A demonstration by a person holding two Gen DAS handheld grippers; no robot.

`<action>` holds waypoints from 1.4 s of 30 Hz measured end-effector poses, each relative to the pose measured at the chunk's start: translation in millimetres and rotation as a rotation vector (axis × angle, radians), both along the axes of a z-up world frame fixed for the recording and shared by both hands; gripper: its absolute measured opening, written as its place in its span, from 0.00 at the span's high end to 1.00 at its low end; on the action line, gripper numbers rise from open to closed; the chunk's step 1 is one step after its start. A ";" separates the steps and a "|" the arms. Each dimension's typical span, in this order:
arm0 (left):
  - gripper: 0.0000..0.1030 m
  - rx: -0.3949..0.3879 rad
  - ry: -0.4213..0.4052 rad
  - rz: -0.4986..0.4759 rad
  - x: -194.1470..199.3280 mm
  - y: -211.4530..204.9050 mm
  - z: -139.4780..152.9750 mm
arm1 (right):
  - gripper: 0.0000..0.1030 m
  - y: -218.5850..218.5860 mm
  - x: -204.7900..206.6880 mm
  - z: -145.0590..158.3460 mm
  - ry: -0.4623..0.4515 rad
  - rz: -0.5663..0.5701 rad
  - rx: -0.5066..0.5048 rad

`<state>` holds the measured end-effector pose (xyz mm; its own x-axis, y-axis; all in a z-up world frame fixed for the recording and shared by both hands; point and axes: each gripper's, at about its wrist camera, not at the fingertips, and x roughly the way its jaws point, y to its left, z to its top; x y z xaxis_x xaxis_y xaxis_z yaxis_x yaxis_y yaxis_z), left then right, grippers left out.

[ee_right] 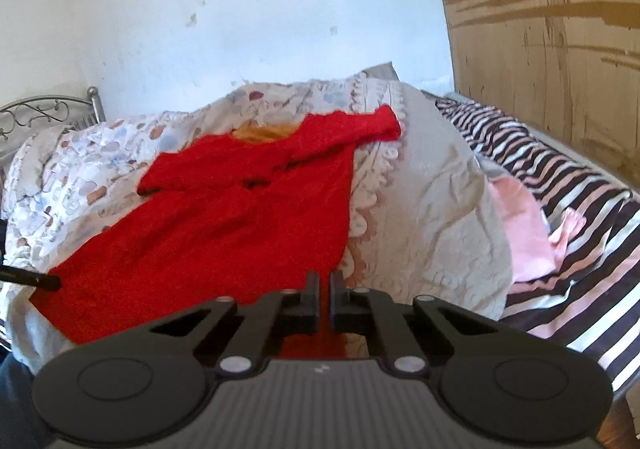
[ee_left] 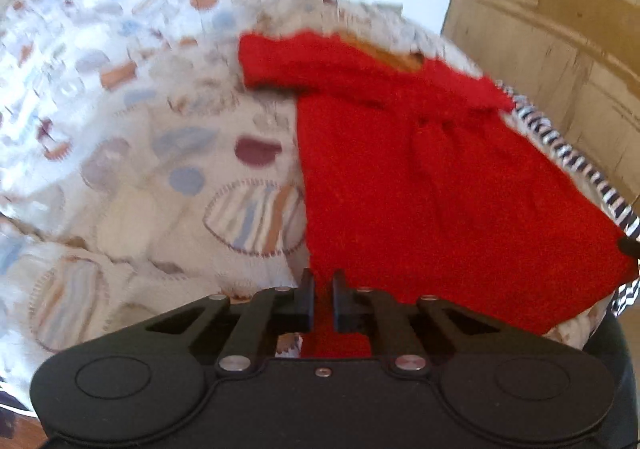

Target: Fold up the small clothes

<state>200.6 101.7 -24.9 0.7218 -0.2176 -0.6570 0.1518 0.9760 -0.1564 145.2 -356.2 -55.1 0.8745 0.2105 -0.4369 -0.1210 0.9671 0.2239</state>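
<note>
One red garment (ee_right: 240, 217) lies spread on the patterned quilt (ee_left: 132, 169) of the bed, its near hem pinched at one corner by the left gripper (ee_left: 323, 303) and at the other by the right gripper (ee_right: 325, 305), both fingers narrowed on cloth, while one pink garment (ee_right: 524, 233) lies on the striped sheet (ee_right: 580, 185) at far right.

A pale white wall (ee_right: 248, 9) with a few faint smudges fills the upper part of the right wrist view. At the upper right of the frame stands a light wooden panel (ee_right: 560, 49) with scuffed streaks. A bed spreads across the middle, covered by a cream quilt (ee_right: 432, 185) printed with muted ovals, beside a dark-and-white striped sheet (ee_right: 580, 209) at the right. A curled metal bedframe (ee_right: 36, 117) shows at the left edge. Daylight is bright and even.
</note>
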 end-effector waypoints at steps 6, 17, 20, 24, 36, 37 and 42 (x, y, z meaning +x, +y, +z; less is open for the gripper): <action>0.93 -0.025 -0.021 0.014 -21.5 1.7 8.6 | 0.96 -3.7 -11.1 2.4 0.014 -0.004 -0.029; 0.79 -0.011 0.006 0.016 -13.1 -5.0 -7.5 | 0.63 4.0 -7.1 -11.4 0.028 -0.005 -0.062; 0.54 -0.022 -0.005 0.016 -15.1 -4.2 -5.2 | 0.39 6.5 -10.8 -9.3 0.010 0.011 -0.087; 0.15 0.001 -0.066 0.021 -20.7 -7.2 2.5 | 0.12 18.4 -19.8 -4.7 -0.033 0.076 -0.170; 0.01 0.062 -0.128 -0.038 -23.4 -31.0 6.2 | 0.04 99.8 -40.3 -33.8 -0.128 0.257 -0.713; 0.01 0.065 -0.128 -0.045 -23.5 -32.7 5.7 | 0.04 105.2 -40.4 -38.1 -0.134 0.257 -0.746; 0.01 0.070 -0.140 -0.137 -28.8 -41.6 0.5 | 0.05 129.0 -41.8 -50.2 -0.207 0.260 -0.851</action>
<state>171.8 60.1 -24.4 0.7739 -0.2772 -0.5694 0.2992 0.9525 -0.0572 103.4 -227.1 -105.3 0.9227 0.0908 -0.3747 -0.3168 0.7325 -0.6026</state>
